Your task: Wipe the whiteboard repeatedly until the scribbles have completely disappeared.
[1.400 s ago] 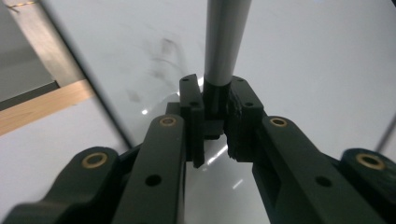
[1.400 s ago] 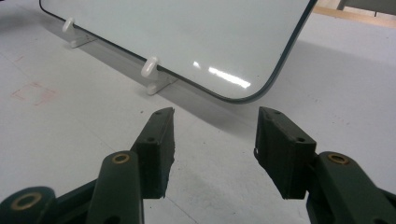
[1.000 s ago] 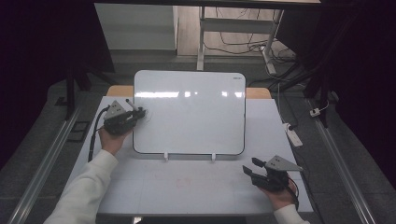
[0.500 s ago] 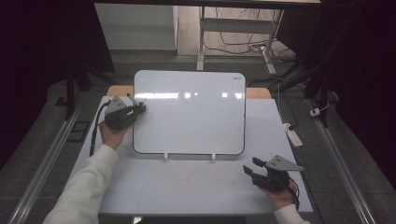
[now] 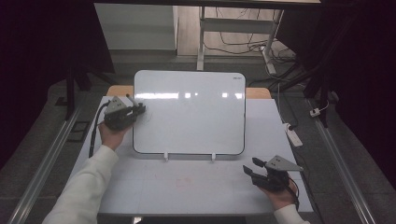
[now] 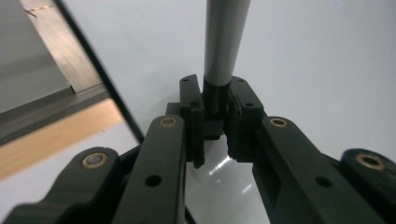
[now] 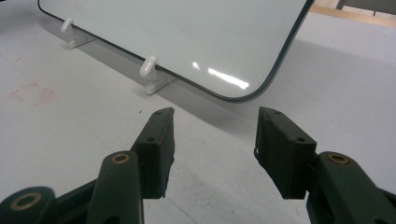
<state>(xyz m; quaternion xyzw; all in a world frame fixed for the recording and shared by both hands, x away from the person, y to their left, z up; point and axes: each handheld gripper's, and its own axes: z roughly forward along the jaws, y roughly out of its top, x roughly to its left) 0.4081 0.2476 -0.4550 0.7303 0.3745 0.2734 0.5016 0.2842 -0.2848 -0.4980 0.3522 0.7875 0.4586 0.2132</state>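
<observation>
The left claw [image 6: 215, 116] is clamped on a marker [image 6: 224, 44], a grey barrel with a black end pinched between the two black pads. The barrel runs straight out from the jaws and ends over the whiteboard [image 5: 189, 112]; whether its tip touches the white face I cannot tell. From the high view this left claw [image 5: 139, 109] sits right at the whiteboard's left edge, about halfway up, with its tip just over the edge. The hand [image 5: 111, 135] holding it comes up from the near side of the whiteboard, in a white sleeve [image 5: 81, 191], and a black cable [image 5: 95, 130] loops down from the gripper beside the whiteboard's left edge.

The right claw [image 7: 212, 149] stands apart with nothing between the jaws, only bare surface [image 7: 70, 140] beneath them. It points toward the whiteboard's near right corner but stays clear of it. In the high view the right claw [image 5: 250, 169] rests low, in front of and just to the right of that corner.

The whiteboard lies on the white surface, propped a little on two small white clips [image 5: 166, 157] along its near edge. Its face looks clean, apart from glare. A power strip [image 5: 292, 136] lies off the whiteboard's right side.
</observation>
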